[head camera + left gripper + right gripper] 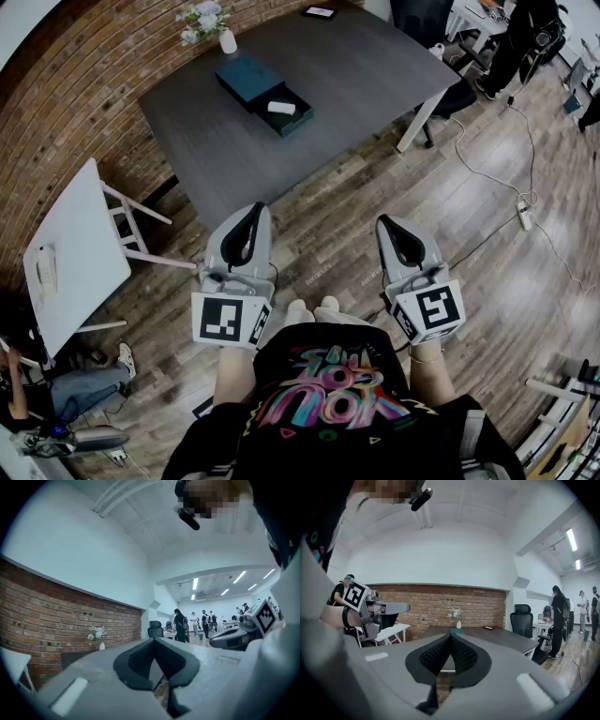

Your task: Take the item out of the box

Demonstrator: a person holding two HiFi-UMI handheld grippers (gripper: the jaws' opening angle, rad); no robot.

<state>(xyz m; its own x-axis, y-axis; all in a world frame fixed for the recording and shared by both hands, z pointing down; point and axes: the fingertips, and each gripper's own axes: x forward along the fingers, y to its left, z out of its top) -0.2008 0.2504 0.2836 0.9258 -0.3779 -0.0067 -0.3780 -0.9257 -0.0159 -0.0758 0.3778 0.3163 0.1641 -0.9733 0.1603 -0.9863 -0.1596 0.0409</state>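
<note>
Your left gripper (pixel 253 211) and right gripper (pixel 387 223) have jaws closed, empty. The small white oblong item (pixel 281 108) lies in the open dark-teal box (pixel 246 77) on the grey desk (pixel 366 66), at twelve o'clock, well apart; left looks nearer.

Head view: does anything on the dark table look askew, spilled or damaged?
Nothing stands out. The box sits open on the table with the white item lying inside. The flower vase stands upright at the far corner, and nothing is spilled.

White item (pixel 281 108) inside open dark box (pixel 299 121)
</note>
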